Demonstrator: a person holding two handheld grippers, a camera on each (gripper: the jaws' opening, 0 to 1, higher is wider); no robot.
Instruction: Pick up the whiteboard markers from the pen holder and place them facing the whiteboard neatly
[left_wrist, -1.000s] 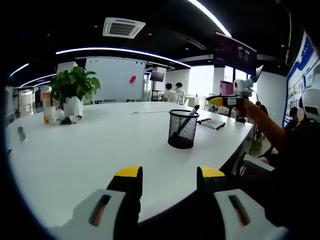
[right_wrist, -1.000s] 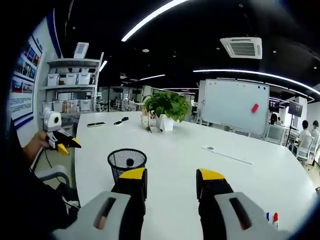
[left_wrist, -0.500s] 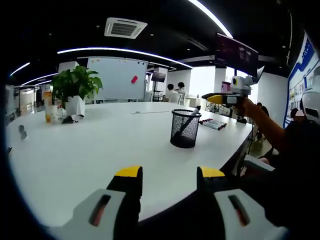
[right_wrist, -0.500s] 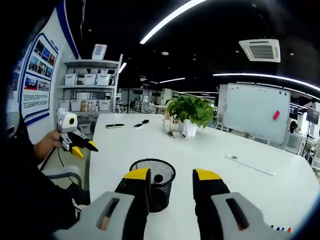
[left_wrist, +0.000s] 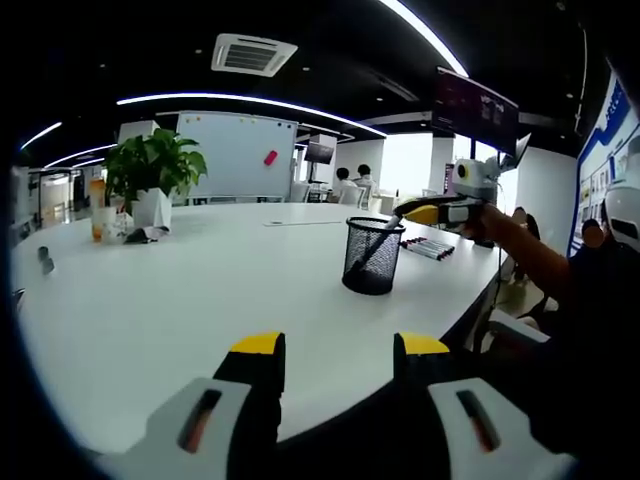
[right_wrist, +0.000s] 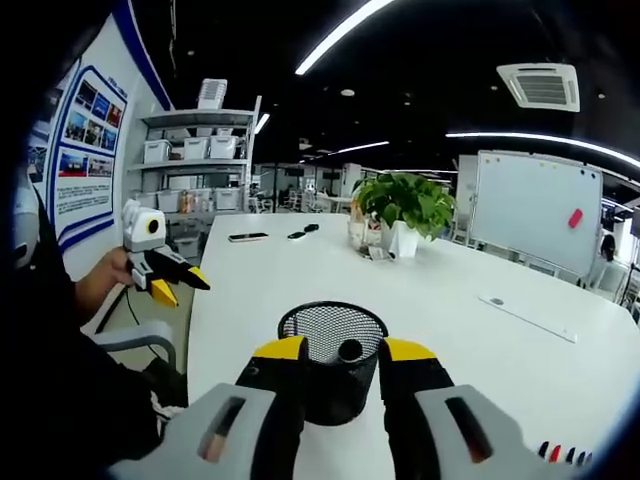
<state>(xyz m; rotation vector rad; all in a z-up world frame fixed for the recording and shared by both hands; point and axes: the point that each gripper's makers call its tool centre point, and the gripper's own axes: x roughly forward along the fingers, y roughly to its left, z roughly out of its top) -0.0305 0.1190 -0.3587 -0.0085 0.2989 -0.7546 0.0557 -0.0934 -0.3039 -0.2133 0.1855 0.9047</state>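
Right gripper hangs right over the mesh pen holder, jaws spread, gripping nothing; 1 marker leans inside. It should drop straight and pinch the cap. Left gripper idles, also unclenched. Laid-out markers beyond are too small to count.

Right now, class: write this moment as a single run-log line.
step: reaching for marker | right gripper: open, over pen holder | marker: in holder | left gripper: open, idle | markers on table: laid out
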